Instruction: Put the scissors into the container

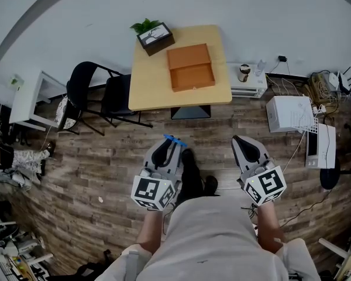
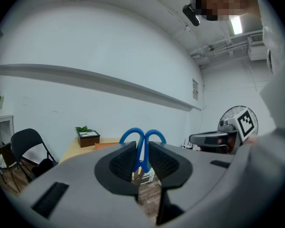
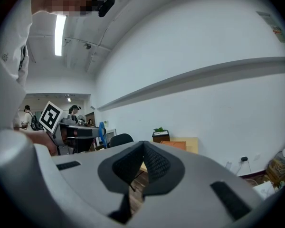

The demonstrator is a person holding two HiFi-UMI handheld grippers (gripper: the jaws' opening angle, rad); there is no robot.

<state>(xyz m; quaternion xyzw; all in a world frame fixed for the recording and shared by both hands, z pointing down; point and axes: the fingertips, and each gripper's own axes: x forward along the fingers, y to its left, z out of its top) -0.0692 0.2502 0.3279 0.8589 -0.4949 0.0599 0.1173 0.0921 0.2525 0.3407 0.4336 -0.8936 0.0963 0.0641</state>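
a: which step are you on?

b: the carry. your left gripper (image 2: 141, 156) is clamped almost closed on the blue scissors (image 2: 143, 141), with the handle loops poking out past the jaws. your right gripper (image 3: 143, 152) is pressed together with nothing in it.

a: and next?

b: you stand well back from the table (image 1: 149, 89). step up, bring the scissors over the open orange container (image 1: 191, 68) lying on it, then let go.

a: anything in the way?

b: black chairs (image 1: 85, 88) stand at the table's left side, and a plant box (image 1: 155, 37) sits just beside the container. come in from the near edge.
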